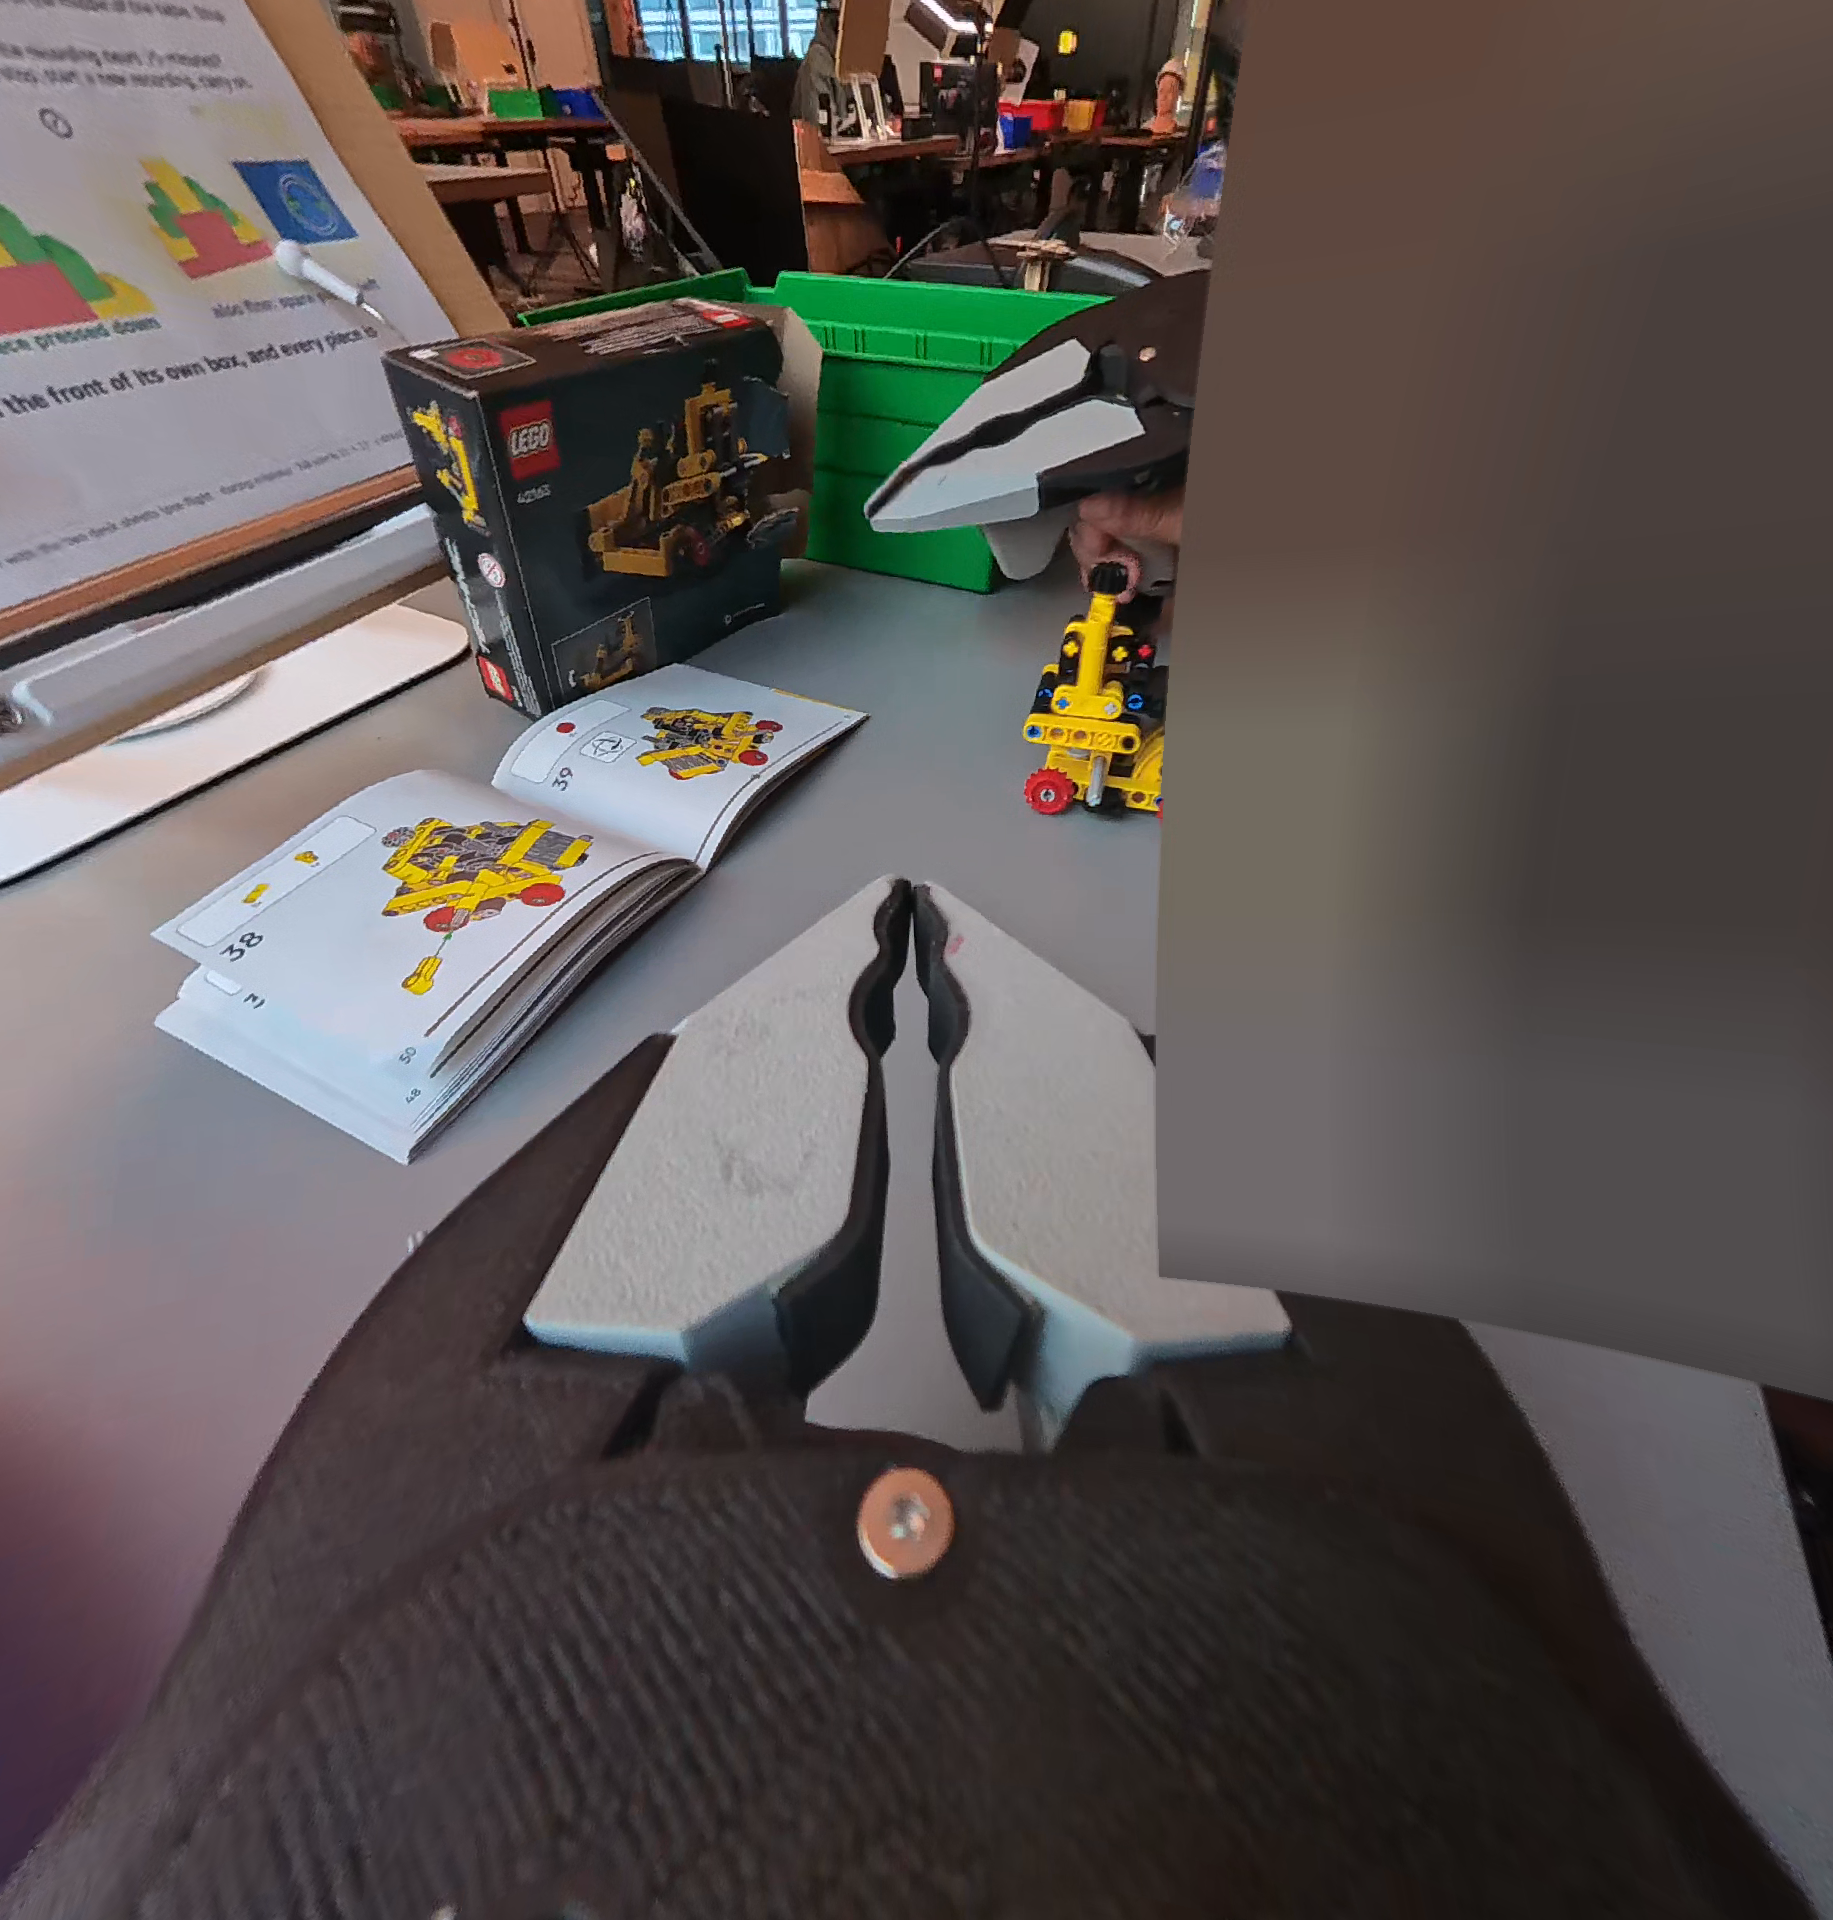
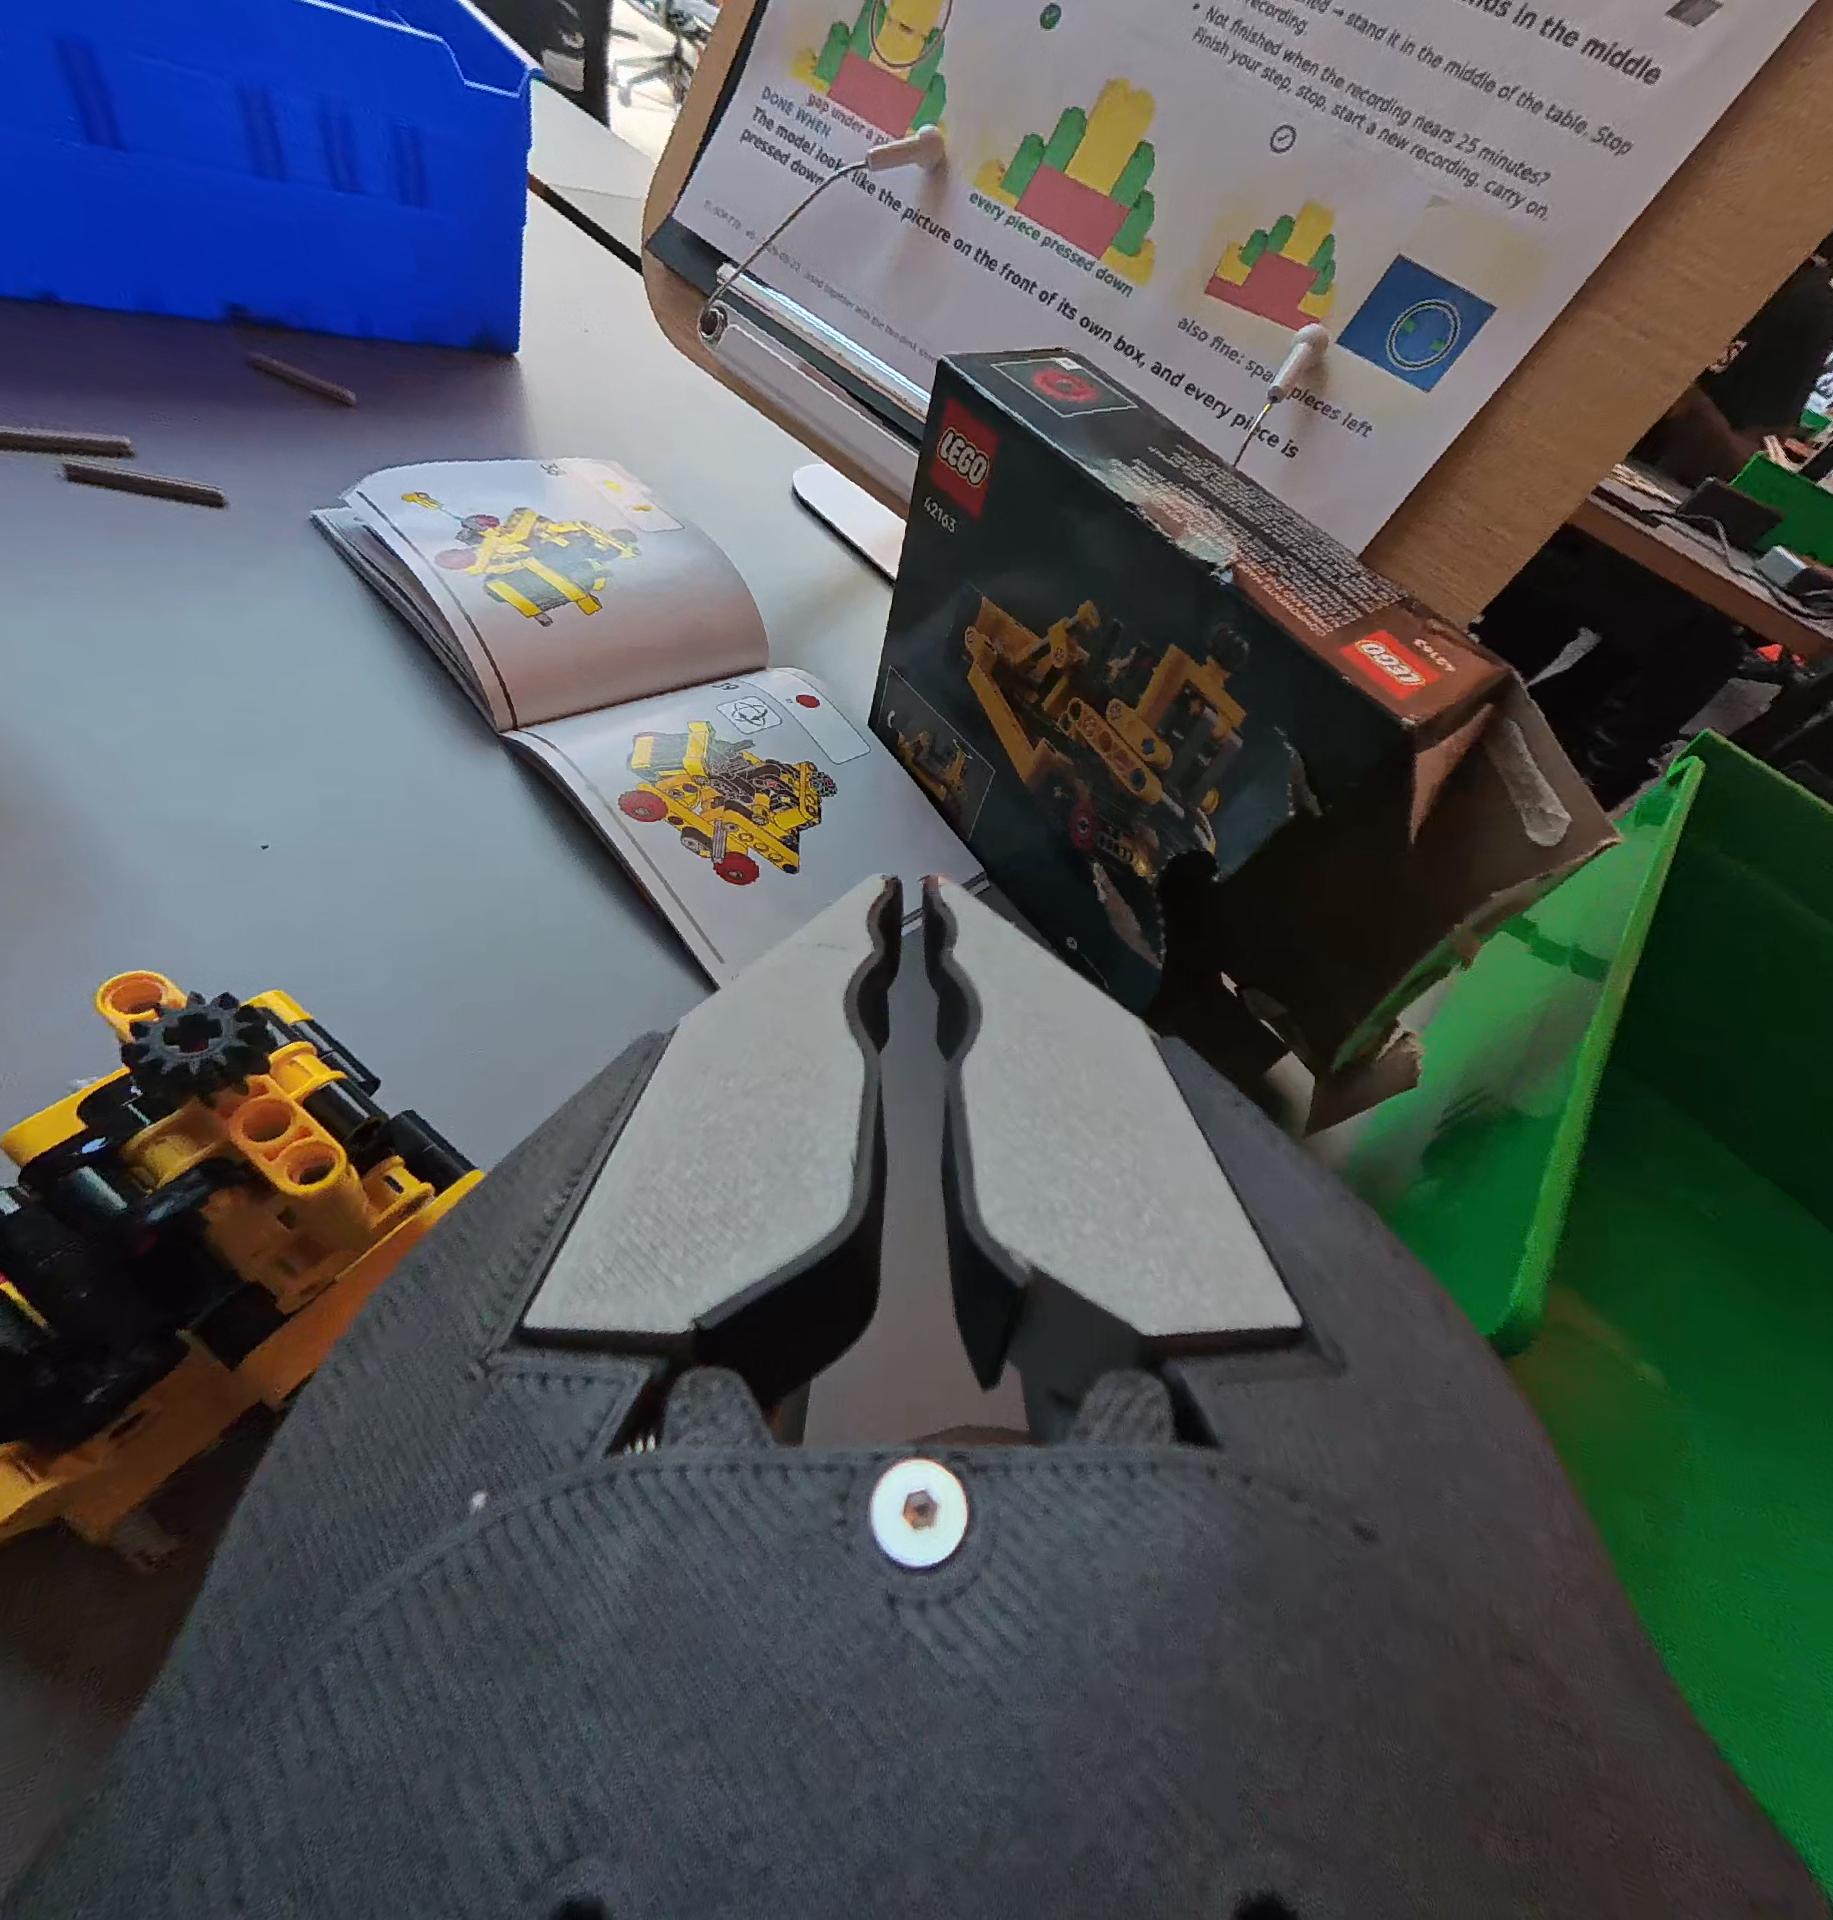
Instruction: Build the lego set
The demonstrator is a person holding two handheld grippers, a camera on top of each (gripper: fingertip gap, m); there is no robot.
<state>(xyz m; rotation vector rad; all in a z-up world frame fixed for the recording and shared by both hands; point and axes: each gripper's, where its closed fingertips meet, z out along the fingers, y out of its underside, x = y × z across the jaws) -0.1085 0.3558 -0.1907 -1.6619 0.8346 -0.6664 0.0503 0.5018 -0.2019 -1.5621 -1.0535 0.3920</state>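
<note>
1. Left gripper [image 1: 913, 889]: fingers closed tip to tip, nothing between them, hovering over grey table [image 1: 268, 1247] just right of the open instruction booklet [image 1: 496, 894].
2. Right gripper [image 2: 912, 885]: clenched too, empty, poised above the table edge of the booklet [image 2: 621, 686], near the set's box [image 2: 1151, 707].
3. Right gripper also seen far off in left wrist view [image 1: 881, 509], tips together, raised above the model.
4. Partly built yellow-and-black lego model [image 1: 1099, 707]: standing on the table right of the booklet, red wheels low, yellow post with black gear on top; in right wrist view at lower left [image 2: 174, 1226], beside the right gripper body.
5. Box upright behind booklet, torn at one end.
6. Green bin [image 2: 1670, 1195] right of box; blue bin [image 2: 237, 177] far left.
7. Three dark rods [image 2: 143, 485] loose on table near blue bin.
8. Printed sheet on a stand [image 2: 1151, 187] behind box.
</note>
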